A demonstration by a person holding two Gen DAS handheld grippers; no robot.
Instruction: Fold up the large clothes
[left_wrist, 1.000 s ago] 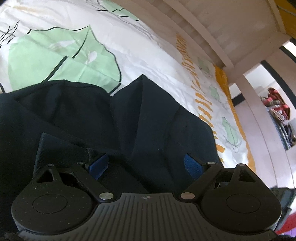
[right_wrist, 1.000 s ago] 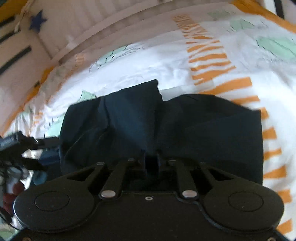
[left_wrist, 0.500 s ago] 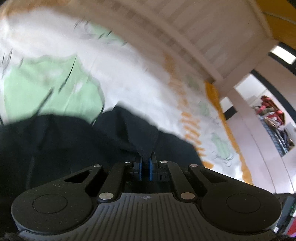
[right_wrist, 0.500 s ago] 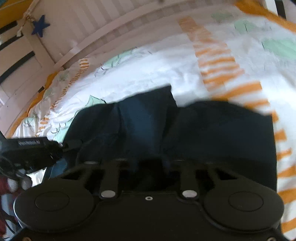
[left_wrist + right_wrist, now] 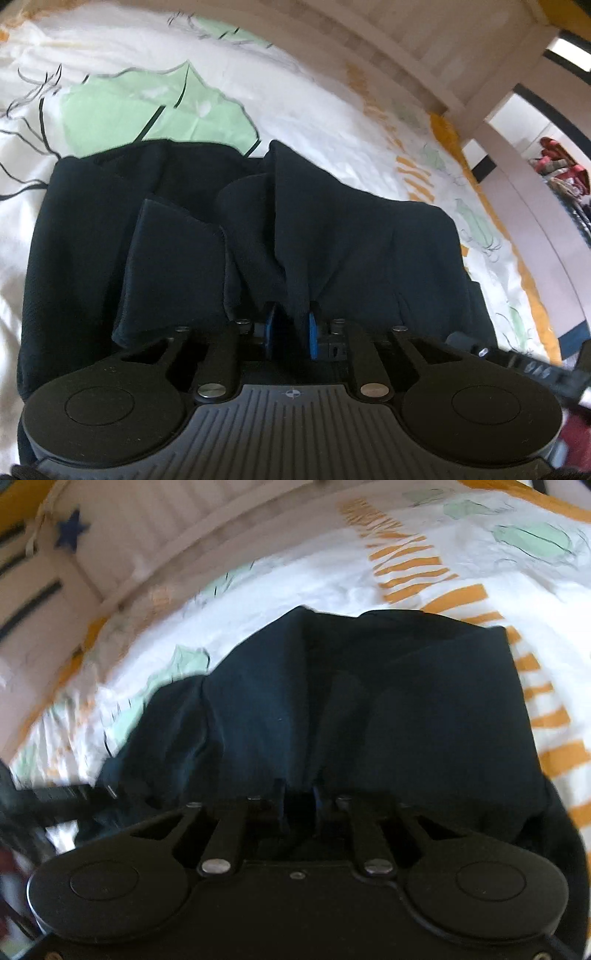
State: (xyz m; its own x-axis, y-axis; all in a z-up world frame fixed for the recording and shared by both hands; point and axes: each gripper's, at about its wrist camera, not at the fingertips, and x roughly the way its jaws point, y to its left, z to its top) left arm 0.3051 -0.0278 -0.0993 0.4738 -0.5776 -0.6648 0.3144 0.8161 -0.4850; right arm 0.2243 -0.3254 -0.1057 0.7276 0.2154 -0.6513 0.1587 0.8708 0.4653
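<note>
Dark navy garment: matt, finely textured knit cloth. Bedsheet: smooth, creased printed cotton-like cloth. Left gripper: matt black, ribbed plastic body, blue pads possibly rubber. Bed frame: pale painted wood.

Soft daylight, fisheye warp, blurred edges

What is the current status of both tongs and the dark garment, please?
Left tongs and right tongs both pinch the dark garment, jaws just eased slightly. Garment bunched on the leaf-print bedsheet. Nothing in the way.
</note>
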